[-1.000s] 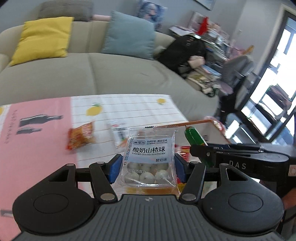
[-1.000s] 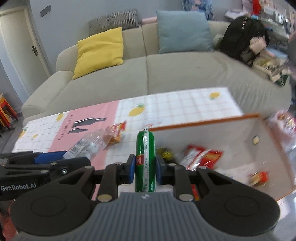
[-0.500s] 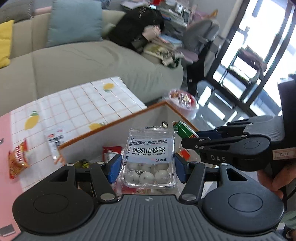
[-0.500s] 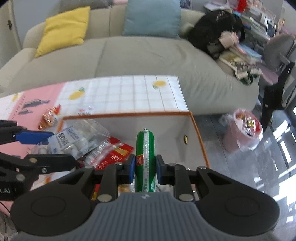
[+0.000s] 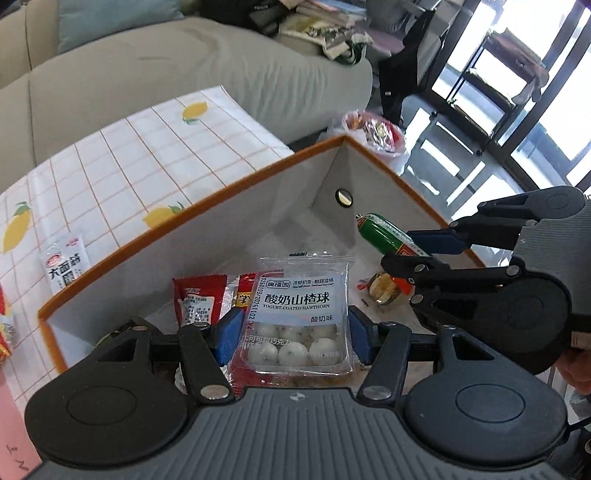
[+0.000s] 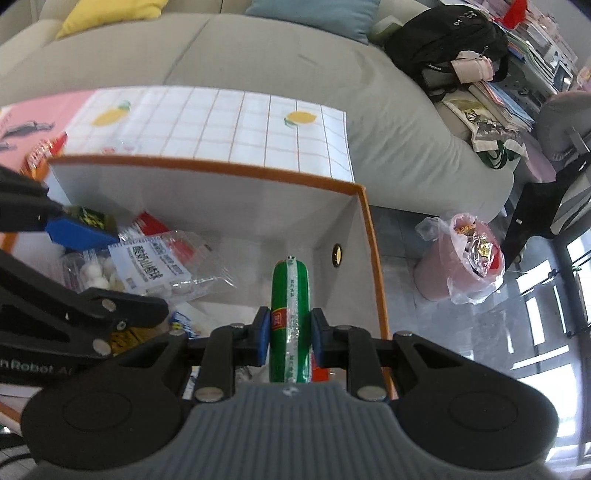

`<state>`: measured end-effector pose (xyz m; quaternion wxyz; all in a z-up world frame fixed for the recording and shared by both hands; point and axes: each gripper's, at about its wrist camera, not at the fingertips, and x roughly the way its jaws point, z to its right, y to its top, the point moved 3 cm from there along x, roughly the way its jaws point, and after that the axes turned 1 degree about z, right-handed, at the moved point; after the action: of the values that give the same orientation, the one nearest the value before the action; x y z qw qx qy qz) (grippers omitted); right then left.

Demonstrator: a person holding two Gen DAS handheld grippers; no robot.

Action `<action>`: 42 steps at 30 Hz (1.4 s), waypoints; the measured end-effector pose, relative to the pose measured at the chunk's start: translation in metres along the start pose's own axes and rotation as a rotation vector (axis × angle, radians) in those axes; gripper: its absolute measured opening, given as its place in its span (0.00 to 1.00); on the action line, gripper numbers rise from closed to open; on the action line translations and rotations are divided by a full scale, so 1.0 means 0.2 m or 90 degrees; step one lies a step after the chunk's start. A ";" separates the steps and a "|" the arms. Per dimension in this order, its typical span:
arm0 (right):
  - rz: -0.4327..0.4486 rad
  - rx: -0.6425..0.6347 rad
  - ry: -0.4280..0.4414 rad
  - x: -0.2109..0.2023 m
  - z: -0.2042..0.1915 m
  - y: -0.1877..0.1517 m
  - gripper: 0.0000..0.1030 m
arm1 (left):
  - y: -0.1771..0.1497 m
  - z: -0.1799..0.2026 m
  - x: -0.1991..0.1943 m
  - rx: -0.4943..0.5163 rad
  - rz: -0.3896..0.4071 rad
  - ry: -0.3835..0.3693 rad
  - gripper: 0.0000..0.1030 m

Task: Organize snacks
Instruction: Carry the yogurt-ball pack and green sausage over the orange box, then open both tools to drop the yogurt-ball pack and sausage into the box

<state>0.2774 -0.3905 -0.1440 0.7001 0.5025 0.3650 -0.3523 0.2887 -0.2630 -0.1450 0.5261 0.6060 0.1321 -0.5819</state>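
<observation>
Our left gripper clamps the hawthorn-ball packet at lower centre; our right gripper pinches the green sausage over the orange-rimmed box.

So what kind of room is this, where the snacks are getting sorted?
Most likely a home living room: a grey sofa with cushions sits behind a low table with a lemon-print cloth, and books are piled beside a black backpack.
</observation>
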 end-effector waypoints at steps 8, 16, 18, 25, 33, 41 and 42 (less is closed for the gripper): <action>-0.028 -0.023 -0.002 0.12 0.00 -0.01 0.20 | 0.02 -0.03 0.11 0.008 -0.027 -0.009 0.68; -0.052 -0.028 0.001 0.19 -0.01 -0.03 0.20 | 0.04 -0.05 0.13 0.003 -0.045 -0.012 0.79; -0.057 -0.032 -0.001 0.19 -0.01 -0.03 0.20 | 0.04 -0.06 0.12 0.008 -0.047 -0.004 0.84; -0.057 -0.059 -0.013 0.14 -0.03 -0.01 0.43 | 0.03 -0.07 0.06 -0.003 -0.043 -0.008 0.93; -0.023 -0.050 -0.028 -0.03 -0.05 0.01 0.63 | 0.03 -0.03 -0.17 0.018 0.018 -0.001 0.98; 0.036 0.054 0.012 -0.24 -0.10 0.04 0.71 | -0.03 -0.07 -0.44 0.016 0.075 0.027 0.98; 0.045 0.068 0.023 -0.26 -0.11 0.04 0.71 | -0.04 -0.09 -0.47 0.010 0.082 0.030 0.98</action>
<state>0.2562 -0.3607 -0.0997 0.6777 0.5578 0.3403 -0.3372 0.2655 -0.2032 -0.0744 0.5543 0.6313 0.1003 -0.5331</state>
